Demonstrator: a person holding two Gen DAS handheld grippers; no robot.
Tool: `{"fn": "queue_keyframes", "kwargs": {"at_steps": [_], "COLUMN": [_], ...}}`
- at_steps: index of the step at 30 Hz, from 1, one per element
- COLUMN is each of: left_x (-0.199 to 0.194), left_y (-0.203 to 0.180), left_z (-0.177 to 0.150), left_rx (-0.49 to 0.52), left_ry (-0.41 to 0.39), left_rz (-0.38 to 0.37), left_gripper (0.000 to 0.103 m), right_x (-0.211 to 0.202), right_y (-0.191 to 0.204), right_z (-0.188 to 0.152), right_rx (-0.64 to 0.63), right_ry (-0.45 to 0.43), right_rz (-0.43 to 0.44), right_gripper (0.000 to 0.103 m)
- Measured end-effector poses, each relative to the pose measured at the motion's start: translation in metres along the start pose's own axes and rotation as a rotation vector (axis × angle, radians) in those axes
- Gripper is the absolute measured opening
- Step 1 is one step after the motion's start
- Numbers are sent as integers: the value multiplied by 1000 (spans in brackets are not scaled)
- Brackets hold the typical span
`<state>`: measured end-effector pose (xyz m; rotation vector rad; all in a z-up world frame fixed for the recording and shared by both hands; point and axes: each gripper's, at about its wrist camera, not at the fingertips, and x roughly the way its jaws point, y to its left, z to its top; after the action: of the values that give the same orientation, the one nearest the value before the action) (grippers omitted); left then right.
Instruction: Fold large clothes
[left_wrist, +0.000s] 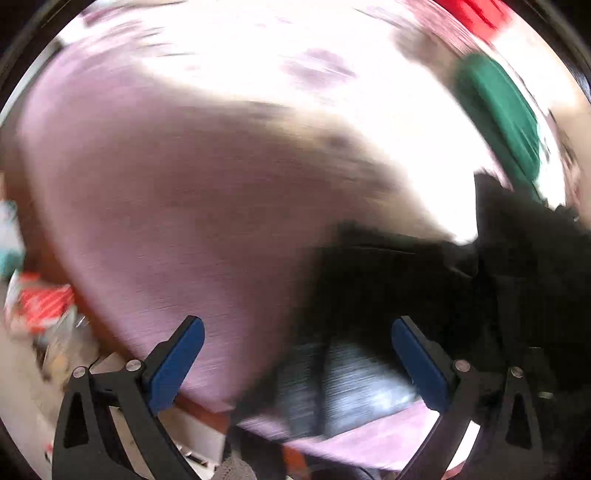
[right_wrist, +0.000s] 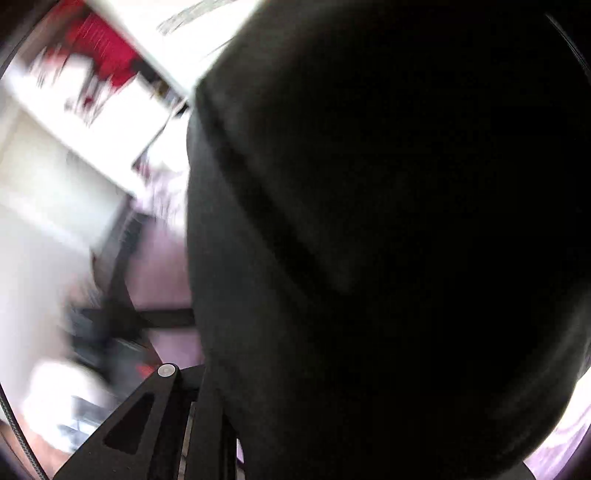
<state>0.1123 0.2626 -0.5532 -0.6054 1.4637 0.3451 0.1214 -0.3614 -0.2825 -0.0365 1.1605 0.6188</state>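
Left black two-finger gripper: jaws spread wide, blue pads apart, nothing between them.
Right black two-finger gripper: only one linkage shows; fingertips hidden, jaw state unreadable.
Both views: motion-blurred.

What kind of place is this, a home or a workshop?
Probably a home, perhaps a bedroom, though the blur makes it uncertain. A pink sheet covers a wide surface that looks like a bed, a black garment and a green cloth are out, and clutter sits beside it.

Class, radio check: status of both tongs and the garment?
Left tongs open, empty. Right tongs hidden behind black garment; grip unclear. Green item beyond, on pink bedsheet.
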Motion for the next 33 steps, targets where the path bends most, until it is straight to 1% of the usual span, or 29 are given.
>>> {"fn": "queue_keyframes", "kwargs": {"at_steps": [1, 2, 3, 5, 6, 8, 10, 12, 13, 14, 15, 16, 17, 18, 19, 20, 21, 22, 23, 24, 25, 26, 27, 28, 29, 30, 31, 32, 33], "left_x": [-11, -19, -33, -52, -60, -68, -76, -72, -68, -65, -64, -63, -57, -51, -44, -37, -32, -22, -12, -1, 16, 31, 53, 65, 74, 81, 83, 83, 83], "left_y": [27, 44, 73, 105, 114, 121, 130, 113, 106, 98, 90, 84, 74, 65, 56, 48, 43, 36, 32, 28, 25, 24, 21, 20, 22, 24, 27, 30, 33], "left_z": [-2, -4, -7, -14, -19, -23, -28, -21, -20, -24, -26, -28, -31, -34, -37, -41, -43, -48, -51, -56, -61, -66, -73, -78, -82, -83, -83, -83, -83], "left_rx": [-47, -77, -125, -182, -198, -223, -230, -219, -211, -204, -197, -190, -181, -169, -160, -154, -148, -142, -140, -135, -124, -114, -79, -56, -60, -78, -87, -92, -108], "left_ry": [-7, -13, -27, -59, -72, -84, -92, -99, -94, -91, -88, -81, -68, -54, -38, -24, -12, 2, 13, 26, 46, 66, 94, 100, 105, 110, 105, 100, 100], "left_rz": [14, 19, 20, 28, 35, 38, 21, 2, -5, -15, -34, -45, -57, -63, -61, -60, -59, -48, -27, -2, 34, 75, 138, 151, 163, 166, 160, 153, 142], "left_gripper": [103, 103, 103, 103, 103, 103, 103, 103, 103, 103, 103, 103, 103, 103, 103, 103, 103, 103, 103, 103, 103, 103, 103, 103, 103, 103, 103, 103, 103], "right_x": [11, 23, 33, 60, 70, 92, 95, 81, 71, 55, 44, 30, 15, 2, -8, -8, -14, -19, -26, -5, 5, 19, 37, 58, 83, 97, 112, 118, 127], "right_y": [27, 53, 70, 113, 125, 151, 162, 158, 153, 140, 129, 116, 99, 85, 62, 33, 12, -20, -61, -48, -70, -87, -100, -112, -120, -110, -112, -120, -108], "right_z": [-4, -9, -14, -35, -44, -67, -81, -82, -80, -74, -70, -64, -57, -52, -35, 0, 7, 11, 3, 38, 42, 42, 46, 49, 55, 73, 70, 60, 65], "right_rx": [-79, -140, -174, -283, -305, -355, -380, -370, -354, -307, -266, -223, -174, -127, -59, 8, 53, 101, 127, 138, 150, 166, 179, 182, 181, 175, 144, 113, 97], "right_ry": [25, 54, 81, 174, 221, 373, 450, 467, 477, 493, 507, 529, 550, 556, 553, 545, 538, 526, 521, 516, 516, 540, 568, 604, 634, 668, 712, 754, 777], "right_rz": [-22, -38, -43, -43, -28, 13, 41, 67, 99, 185, 242, 305, 388, 457, 529, 575, 584, 558, 496, 456, 429, 425, 452, 489, 556, 610, 636, 676, 721], "right_gripper": [22, 22, 22, 23, 27, 37, 51, 56, 60, 65, 72, 72, 75, 81, 84, 84, 86, 87, 89, 89, 89, 89, 89, 89, 89, 89, 90, 96, 103]}}
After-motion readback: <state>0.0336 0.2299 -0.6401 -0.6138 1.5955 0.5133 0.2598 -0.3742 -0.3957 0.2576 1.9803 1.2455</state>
